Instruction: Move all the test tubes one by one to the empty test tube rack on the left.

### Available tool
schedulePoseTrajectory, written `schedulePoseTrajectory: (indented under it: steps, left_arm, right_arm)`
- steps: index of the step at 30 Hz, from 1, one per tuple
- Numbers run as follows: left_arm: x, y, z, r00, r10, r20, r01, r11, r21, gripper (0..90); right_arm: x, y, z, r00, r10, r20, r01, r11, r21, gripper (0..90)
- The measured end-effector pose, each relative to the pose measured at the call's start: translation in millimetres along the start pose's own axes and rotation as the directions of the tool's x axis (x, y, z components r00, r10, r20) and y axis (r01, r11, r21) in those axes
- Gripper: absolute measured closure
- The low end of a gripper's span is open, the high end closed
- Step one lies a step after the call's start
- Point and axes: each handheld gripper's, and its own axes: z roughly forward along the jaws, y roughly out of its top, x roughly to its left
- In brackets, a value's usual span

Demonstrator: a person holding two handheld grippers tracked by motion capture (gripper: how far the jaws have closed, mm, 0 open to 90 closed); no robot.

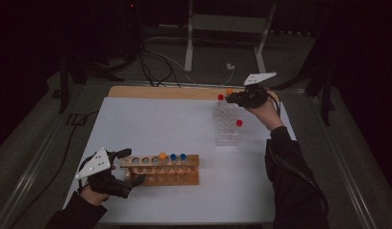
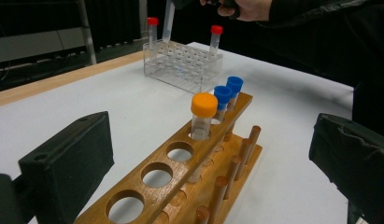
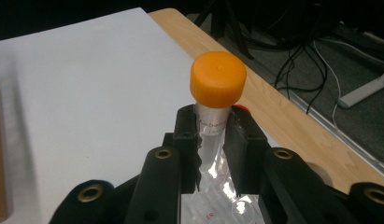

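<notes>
The right gripper view shows what the high view leaves too small to read: the right gripper (image 3: 212, 140) has its two black jaws clenched on the clear body of an orange-capped plastic test tube (image 3: 216, 100), just under the cap, with printed lettering on the tube wall. The tube's long axis runs up between the jaws, cap end up and away from the camera, its lower end hidden behind them. Below it lies the clear plastic tube rack (image 3: 217, 205).

In the high view that gripper (image 1: 232, 98) hangs above the far right part of the white table (image 1: 150, 124), over the far end of the clear rack (image 1: 228, 125), with the orange cap (image 1: 229, 91) at its tip. Two red-capped tubes (image 1: 239, 123) stand in the rack.

The left gripper view shows the wooden test-tube rack (image 2: 180, 172) running away between the left gripper's (image 2: 213, 163) widely parted jaws, which grip nothing. An orange-capped tube (image 2: 203, 114) and two blue-capped tubes (image 2: 228, 91) stand upright in its holes; the nearer holes are empty. Farther off, the held tube (image 2: 168, 21) hangs over the clear rack (image 2: 182, 65), slightly tilted.
</notes>
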Motion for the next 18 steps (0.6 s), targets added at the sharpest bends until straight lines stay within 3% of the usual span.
schedulePoseTrajectory:
  steps: [7,15,18]
  left_arm:
    - [-4.8,9.1,2.6,0.9998,0.014,0.014,-0.014,0.9998,0.014,0.7]
    - [-6.9,20.9,5.2,0.9991,-0.002,0.042,0.001,0.9996,0.028,0.7]
    - [-7.9,26.4,6.5,0.9996,-0.008,0.026,0.007,0.9994,0.033,0.7]
  right_arm:
    - [15.3,14.4,-16.2,0.9996,-0.02,-0.019,0.02,1.0,-0.012,75.0]
    - [39.6,19.9,-33.8,0.9977,-0.039,-0.056,0.038,0.999,-0.023,75.0]
    - [49.5,19.9,-40.0,0.9967,-0.048,-0.066,0.047,0.999,-0.019,75.0]
